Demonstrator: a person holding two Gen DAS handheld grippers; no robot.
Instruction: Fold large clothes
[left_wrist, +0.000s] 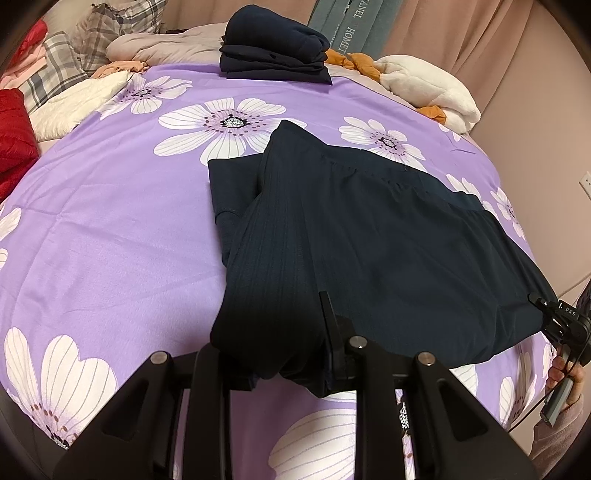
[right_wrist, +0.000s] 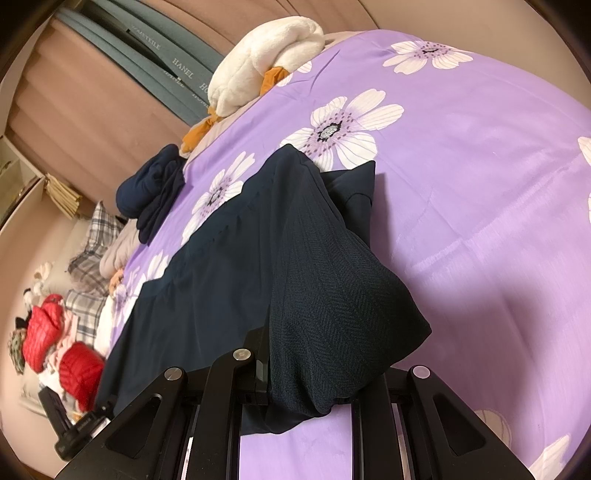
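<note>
Purple floral bedspread (left_wrist: 110, 206) fills frame; navy garment (left_wrist: 369, 229) lies centre, both left claw (left_wrist: 273, 354) and right claw (right_wrist: 314, 373) clamped on its near edge.

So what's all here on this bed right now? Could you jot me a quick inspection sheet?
Surface: purple bedspread printed with white flowers.
Job's things: dark navy garment lying partly folded, its near edge lifted; folded navy stack at the far edge.
Clutter: white fleece with an orange cloth; white knit; red puffer jacket; plaid pillows.
Grippers: left gripper shut on the garment's near edge; right gripper shut on a bunched ribbed fold.
Cables: a thin black cable by the person's hand at the right edge.
Surroundings: pink curtains; grey-green boxes with lettering.
</note>
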